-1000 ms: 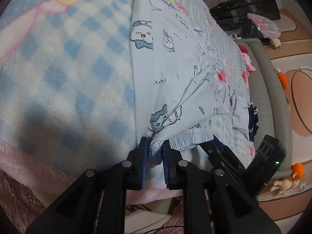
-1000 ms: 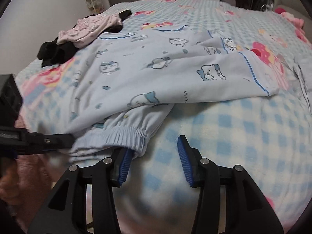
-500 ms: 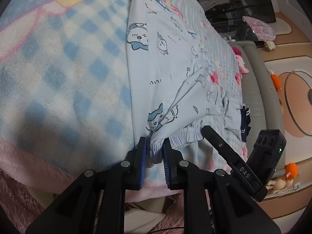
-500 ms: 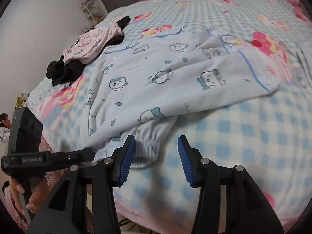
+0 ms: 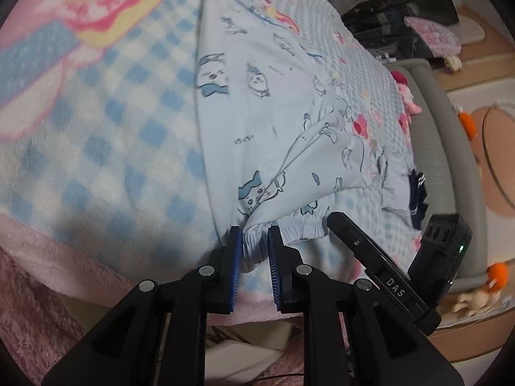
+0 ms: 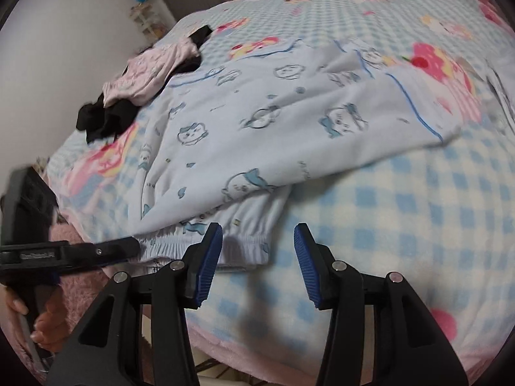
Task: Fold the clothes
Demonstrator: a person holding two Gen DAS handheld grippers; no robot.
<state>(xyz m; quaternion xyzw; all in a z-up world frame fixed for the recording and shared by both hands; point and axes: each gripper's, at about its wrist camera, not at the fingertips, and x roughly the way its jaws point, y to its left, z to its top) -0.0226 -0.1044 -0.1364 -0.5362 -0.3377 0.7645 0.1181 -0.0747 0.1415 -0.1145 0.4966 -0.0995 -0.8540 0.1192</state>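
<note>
Light blue pyjama trousers [image 5: 264,109] with a cartoon print lie spread over the checked bed blanket [image 5: 106,122]. My left gripper [image 5: 254,238] is shut on the gathered elastic waistband [image 5: 254,241] at the bed's near edge. In the right wrist view the same trousers [image 6: 289,112] stretch away across the bed. My right gripper [image 6: 257,244] stands open just above the waistband's right corner [image 6: 248,244], its left pad over the fabric, nothing pinched. The left gripper [image 6: 136,245] enters that view from the left, held by a hand [image 6: 45,321].
A pink garment [image 6: 151,70] and a black one [image 6: 103,119] lie piled at the bed's far left. In the left wrist view the right gripper's body [image 5: 441,251] sits close by. A grey bed frame [image 5: 447,160], soft toys [image 5: 495,273] and floor lie beyond.
The left gripper has lifted slightly with the waistband still pinched. The right gripper has rolled and shifted so the waistband corner now lies by its left pad.
</note>
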